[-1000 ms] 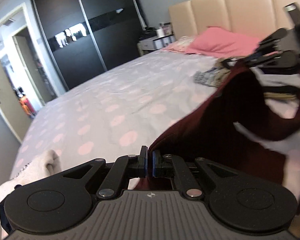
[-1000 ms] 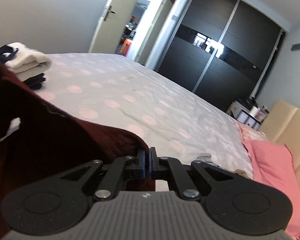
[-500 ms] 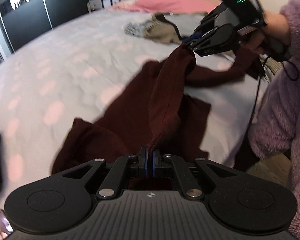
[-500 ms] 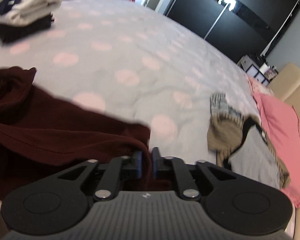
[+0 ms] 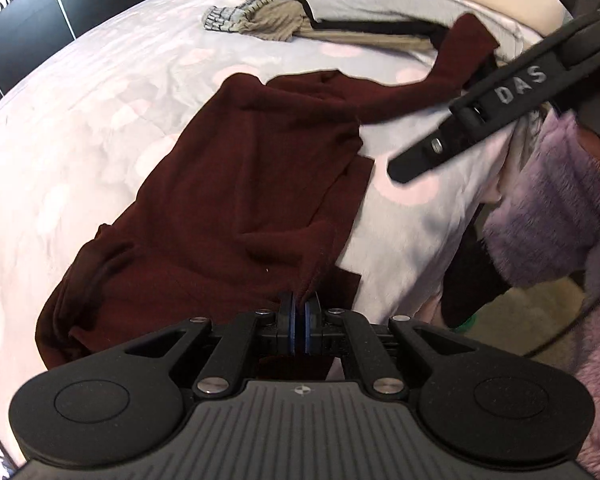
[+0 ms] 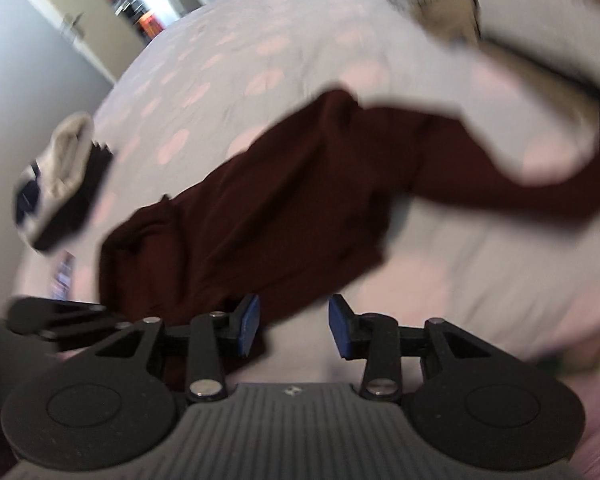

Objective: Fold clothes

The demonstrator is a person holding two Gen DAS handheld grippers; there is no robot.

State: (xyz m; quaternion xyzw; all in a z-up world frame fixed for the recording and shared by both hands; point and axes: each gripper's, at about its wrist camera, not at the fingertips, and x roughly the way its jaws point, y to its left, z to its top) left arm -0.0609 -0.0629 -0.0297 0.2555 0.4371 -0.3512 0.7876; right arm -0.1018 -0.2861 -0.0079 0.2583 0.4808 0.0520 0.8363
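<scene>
My left gripper is pinched tight on the near hem of the maroon garment, anchoring that corner at six o'clock so the cloth lies spread across the polka-dot bedspread. My right gripper is opening, its blue pads apart and gripping nothing, only a garment edge by the left pad; I judge it is letting go so the fabric settles flat. One sleeve trails toward one o'clock. Farther off at twelve lies a grey-and-tan pile of clothes, still unfolded.
</scene>
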